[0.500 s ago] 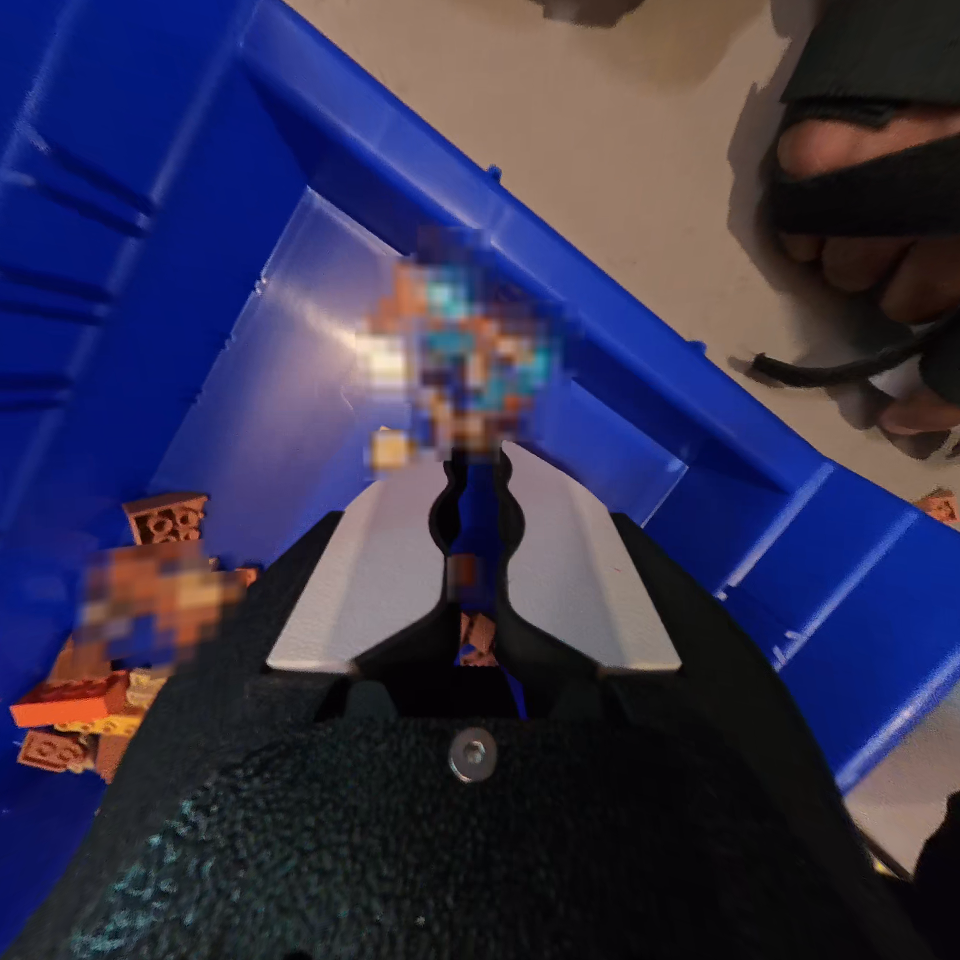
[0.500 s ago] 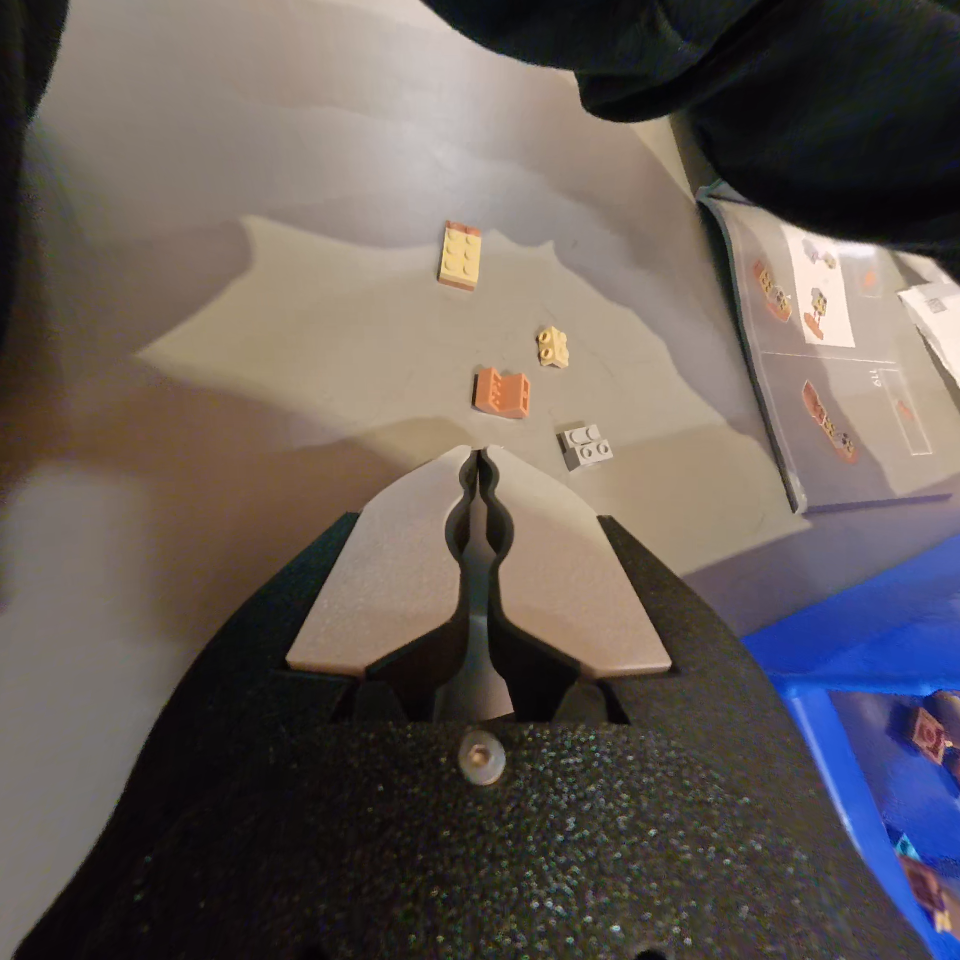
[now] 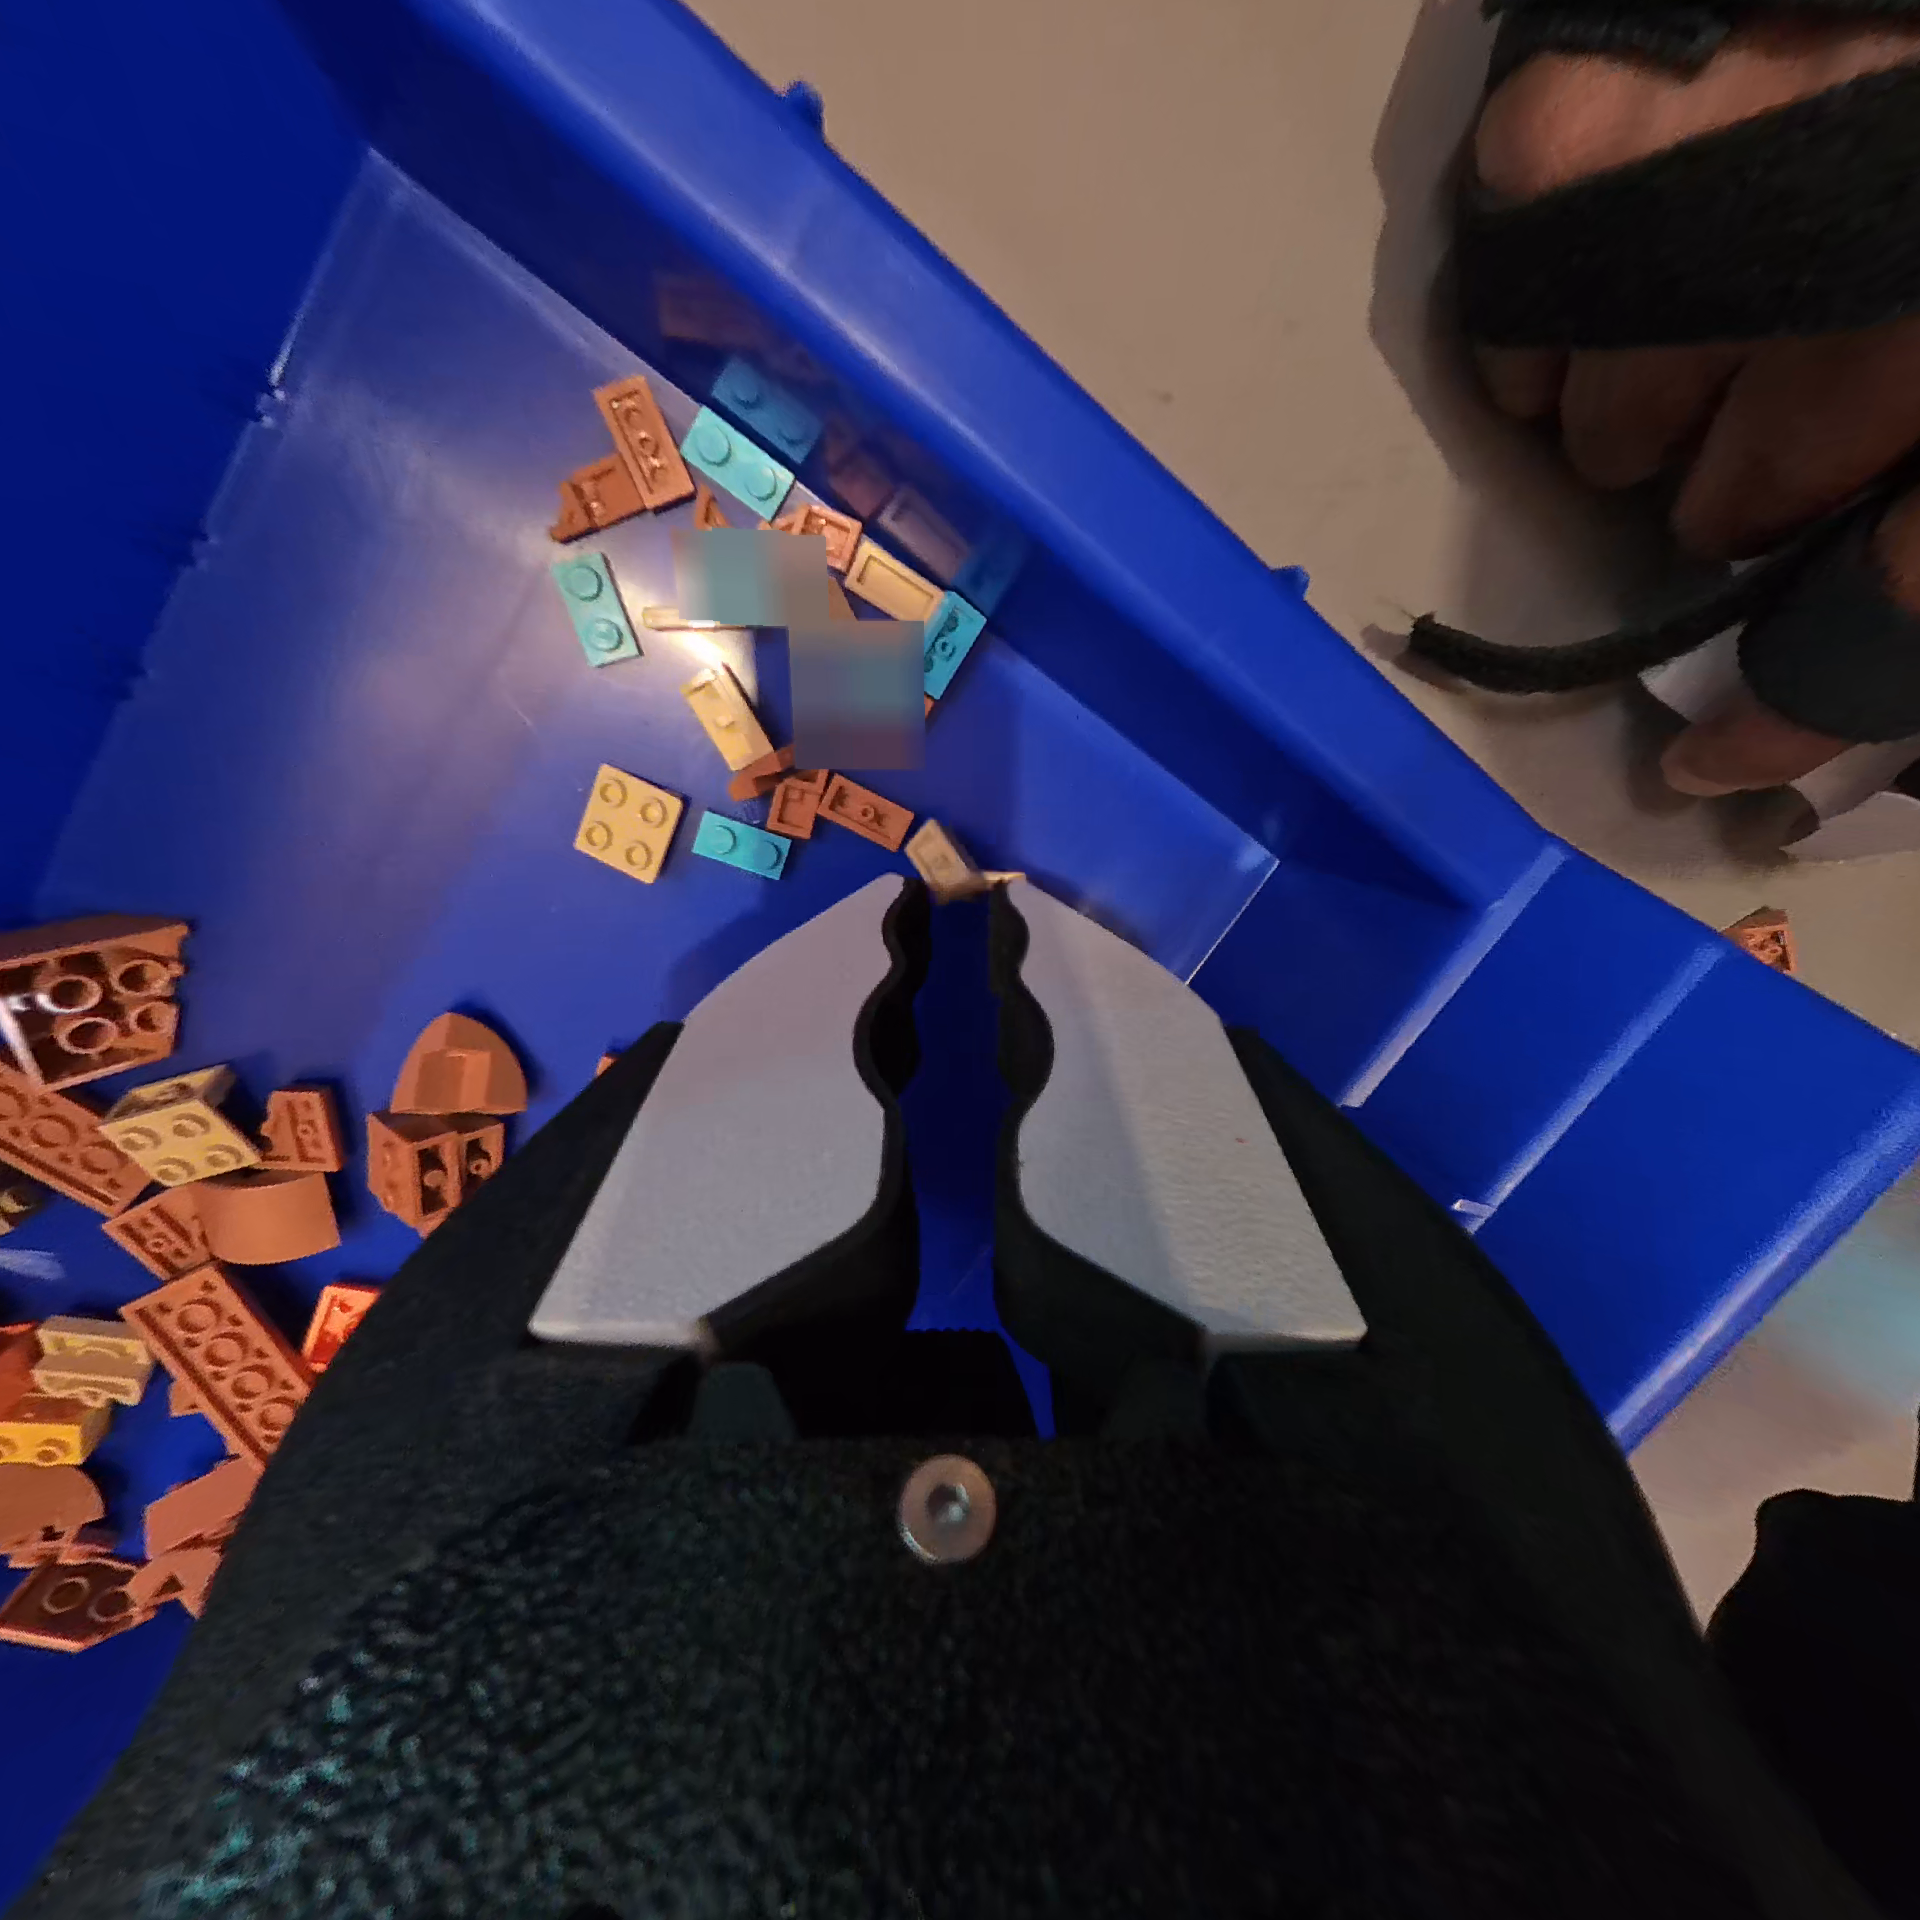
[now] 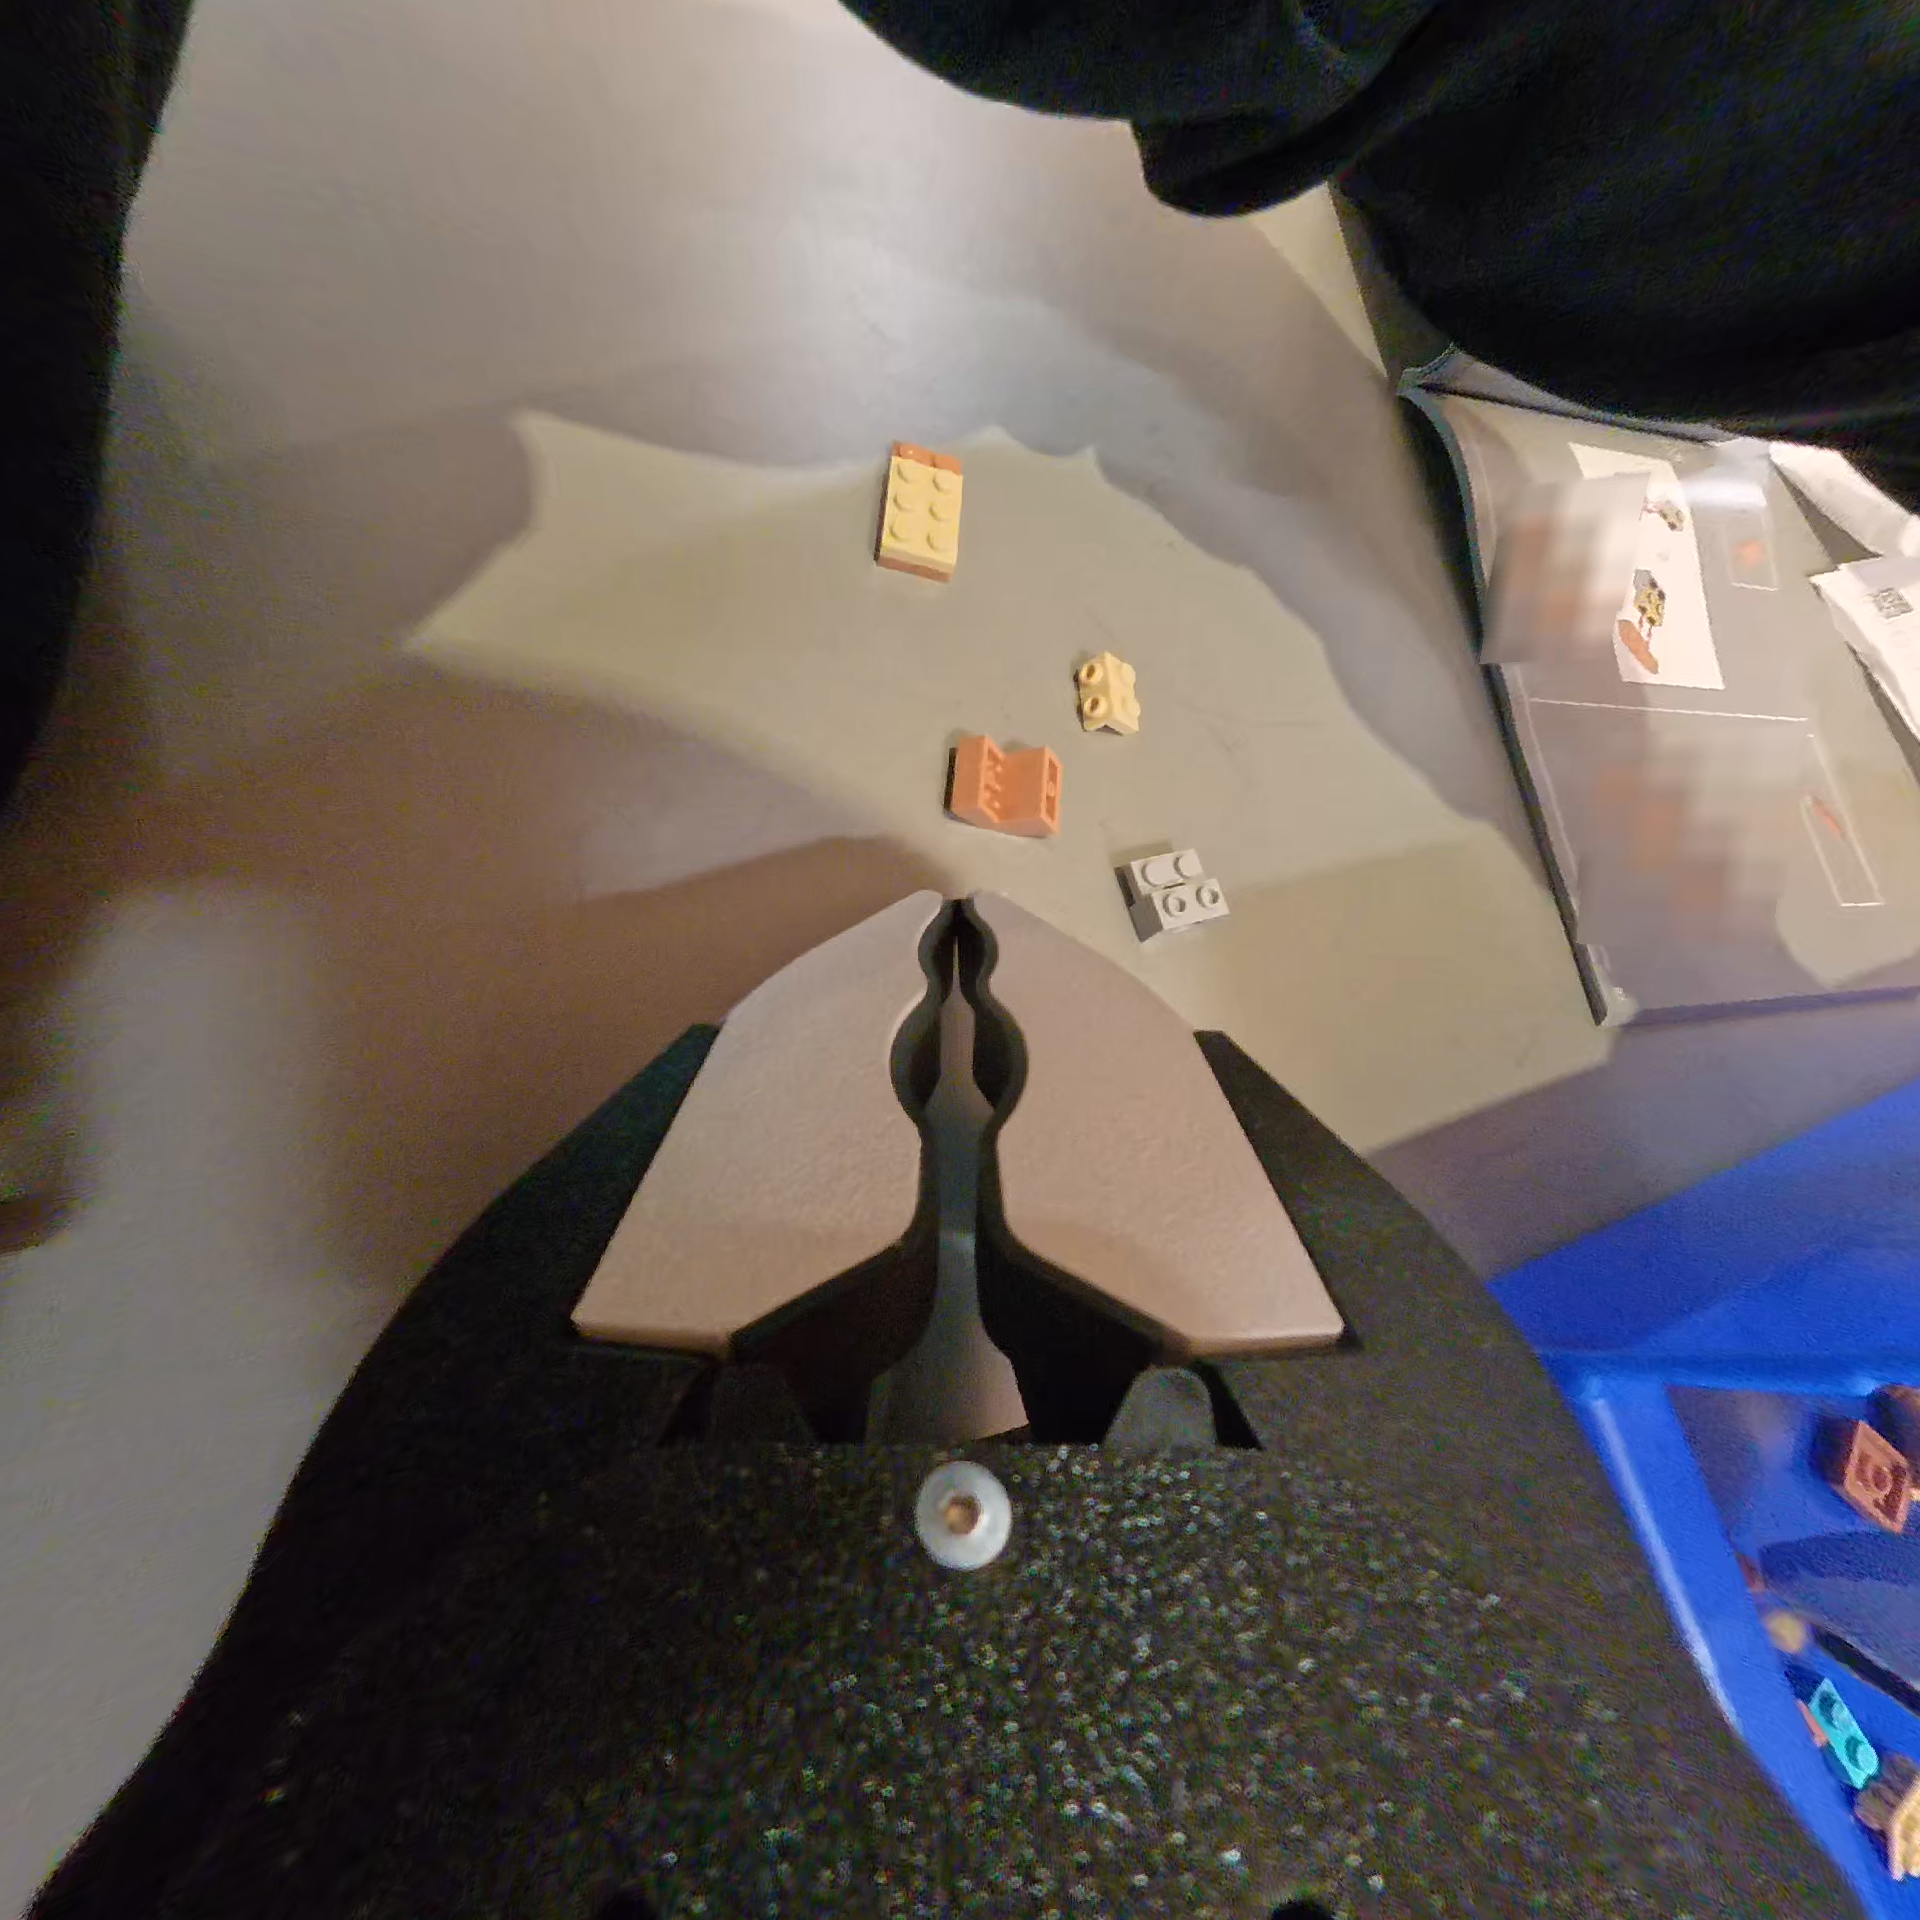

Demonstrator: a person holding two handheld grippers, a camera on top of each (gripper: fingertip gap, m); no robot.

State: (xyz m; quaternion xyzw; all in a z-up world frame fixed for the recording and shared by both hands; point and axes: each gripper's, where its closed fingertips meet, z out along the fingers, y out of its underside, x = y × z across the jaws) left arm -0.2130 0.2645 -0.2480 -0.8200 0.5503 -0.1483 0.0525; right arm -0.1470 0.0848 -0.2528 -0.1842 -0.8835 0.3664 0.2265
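Since the earlier frame the left gripper [image 3: 954, 891] has drawn back from the pile along the wall of the blue bin [image 3: 1143, 582], so the bricks there now lie clear ahead of it, and a small tan plate [image 3: 940, 857] now sits at its tips, pinched between the two fingertips with a narrow gap behind it; the right gripper [image 4: 957, 909] has stayed where it was. In the left wrist view, from the left edge: a heap of brown and tan bricks [image 3: 125, 1195] fills the lower left of the bin; a tan four-stud plate [image 3: 629, 823] and a teal plate [image 3: 740, 844] lie left of centre; the held plate is just above centre; a person's hand [image 3: 1683, 436] in a black strap rests on the table at upper right. In the right wrist view the fingers are clenched together on nothing; ahead of them on the grey table [image 4: 416, 1039] lie a tan-topped brick [image 4: 920, 511], an orange bracket [image 4: 1003, 787], a small tan brick [image 4: 1107, 691] and a grey brick [image 4: 1172, 890]; a booklet [image 4: 1683, 748] lies at right.
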